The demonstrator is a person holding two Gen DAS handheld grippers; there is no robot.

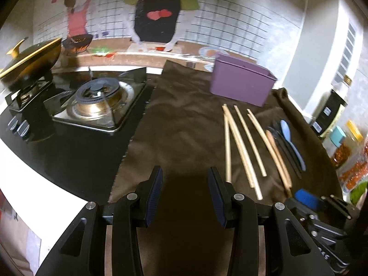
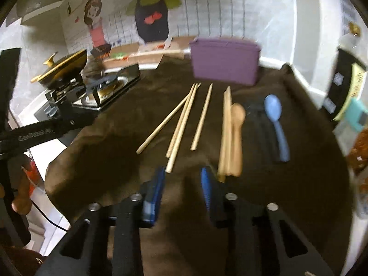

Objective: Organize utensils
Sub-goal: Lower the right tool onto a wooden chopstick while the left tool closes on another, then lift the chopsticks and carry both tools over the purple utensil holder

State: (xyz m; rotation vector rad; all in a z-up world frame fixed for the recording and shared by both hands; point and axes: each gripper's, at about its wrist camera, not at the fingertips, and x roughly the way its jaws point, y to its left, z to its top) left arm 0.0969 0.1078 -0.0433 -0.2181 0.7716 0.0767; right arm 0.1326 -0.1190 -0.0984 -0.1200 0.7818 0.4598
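Each hand-held gripper [image 1: 185,184] [image 2: 182,184] has black angular linkage arms, silver round pivot screws and blue ribbed fingers [image 1: 154,197].

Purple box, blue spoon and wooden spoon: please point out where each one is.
purple box [image 2: 224,65], right wrist view, on its front wall.
blue spoon [image 2: 273,108], right wrist view, on its bowl.
wooden spoon [image 2: 237,115], right wrist view, on its bowl.

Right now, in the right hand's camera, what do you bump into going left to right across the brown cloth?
Leaning lone chopstick → crossed chopstick pair → single chopstick → chopsticks lying against the wooden spoon → dark utensils, too blurred to name → blue spoon.
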